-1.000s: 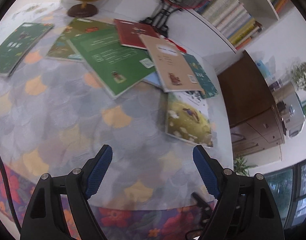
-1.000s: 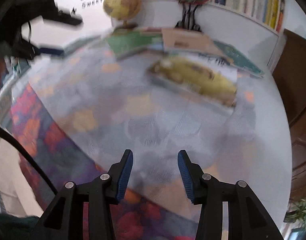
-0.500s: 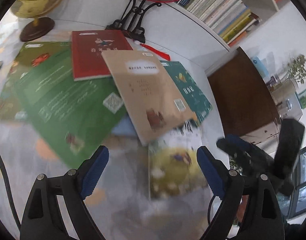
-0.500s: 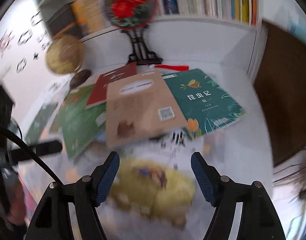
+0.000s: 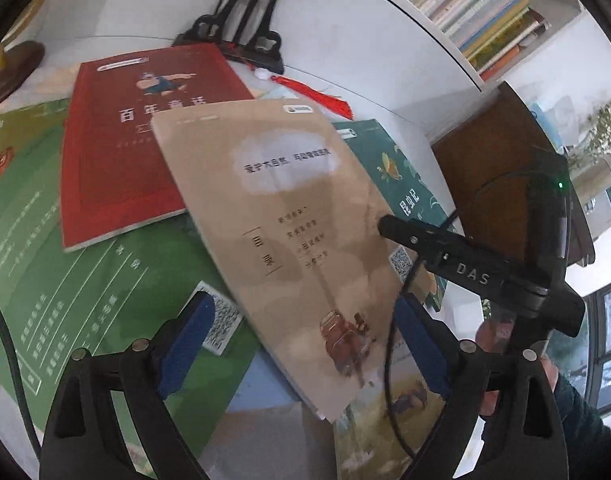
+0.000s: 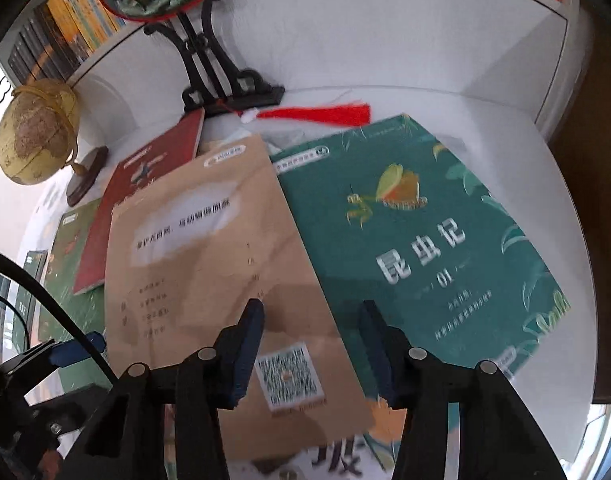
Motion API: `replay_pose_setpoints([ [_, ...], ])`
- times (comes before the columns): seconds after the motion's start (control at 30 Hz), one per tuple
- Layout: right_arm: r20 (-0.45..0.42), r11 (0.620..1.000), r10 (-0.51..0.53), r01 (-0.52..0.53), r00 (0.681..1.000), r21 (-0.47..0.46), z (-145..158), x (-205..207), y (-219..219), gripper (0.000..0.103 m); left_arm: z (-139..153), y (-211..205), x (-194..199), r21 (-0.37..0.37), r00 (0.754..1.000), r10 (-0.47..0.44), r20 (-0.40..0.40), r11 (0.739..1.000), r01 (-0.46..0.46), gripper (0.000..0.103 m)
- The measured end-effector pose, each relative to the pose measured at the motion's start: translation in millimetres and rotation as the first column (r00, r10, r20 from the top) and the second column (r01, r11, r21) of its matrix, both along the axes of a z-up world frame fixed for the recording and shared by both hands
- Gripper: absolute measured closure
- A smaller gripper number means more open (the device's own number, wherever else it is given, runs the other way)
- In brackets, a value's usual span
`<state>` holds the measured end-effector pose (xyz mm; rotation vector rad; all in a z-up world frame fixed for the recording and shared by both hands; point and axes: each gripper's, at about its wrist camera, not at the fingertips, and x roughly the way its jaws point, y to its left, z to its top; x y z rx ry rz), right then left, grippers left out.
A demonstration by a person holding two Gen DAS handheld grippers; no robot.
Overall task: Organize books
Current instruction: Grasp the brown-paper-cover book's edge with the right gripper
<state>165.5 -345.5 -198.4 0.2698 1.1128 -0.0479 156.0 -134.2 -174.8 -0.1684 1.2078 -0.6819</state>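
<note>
Several books lie overlapping on the table. A tan book point(image 5: 305, 248) lies on top, over a red book point(image 5: 125, 152), a green book point(image 5: 85, 280) and a teal book point(image 5: 401, 176). My left gripper point(image 5: 305, 340) is open and empty, low over the tan book's near end. My right gripper point(image 6: 311, 340) is open and empty, over the tan book point(image 6: 209, 280) beside the teal book point(image 6: 417, 240). The right gripper also shows at the right of the left wrist view point(image 5: 389, 226). A yellow-green picture book point(image 5: 385, 416) lies under the tan book's near corner.
A black ornament stand point(image 6: 225, 84) with a red tassel point(image 6: 317, 114) stands at the back by the white wall. A globe point(image 6: 33, 136) stands at the back left. Bookshelves point(image 5: 477, 12) line the wall. A brown cabinet point(image 5: 501, 168) stands right of the table.
Both grippers have moved forward and down toward the book pile. The tan book now fills the middle of both views. The right gripper has come in close beside the left.
</note>
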Motion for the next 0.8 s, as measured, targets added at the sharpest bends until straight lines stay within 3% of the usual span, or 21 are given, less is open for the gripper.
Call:
replay_pose_setpoints([
  [0.23,-0.007,0.998,0.029,-0.028,1.0,0.047,3.5,-10.4,9.5,0.055,1.3,-7.1,-9.8,0.005,0.999,-0.038,0.003,0.999,0.038,0.01],
  [0.47,-0.04,0.991,0.029,-0.024,0.999,0.131,6.8,-79.1,-3.5,0.055,-0.4,-9.3,-57.4,-0.022,0.995,-0.083,-0.054,0.996,0.082,0.01],
  [0.53,-0.062,0.985,0.041,-0.03,0.997,0.17,1.3,-102.0,-8.8,0.056,-2.4,-9.8,-74.5,-0.042,0.993,-0.081,-0.086,0.996,0.078,0.01],
  [0.67,-0.078,0.973,0.044,-0.025,0.996,0.231,-3.2,-136.5,-22.9,0.068,-5.0,-3.1,-94.5,-0.05,0.991,-0.049,-0.127,0.998,0.043,0.01],
  [0.8,-0.068,0.969,0.056,-0.038,0.996,0.245,-4.1,-136.1,-24.9,0.069,-11.0,6.3,-103.8,-0.041,0.986,0.013,-0.166,0.999,-0.02,0.01],
])
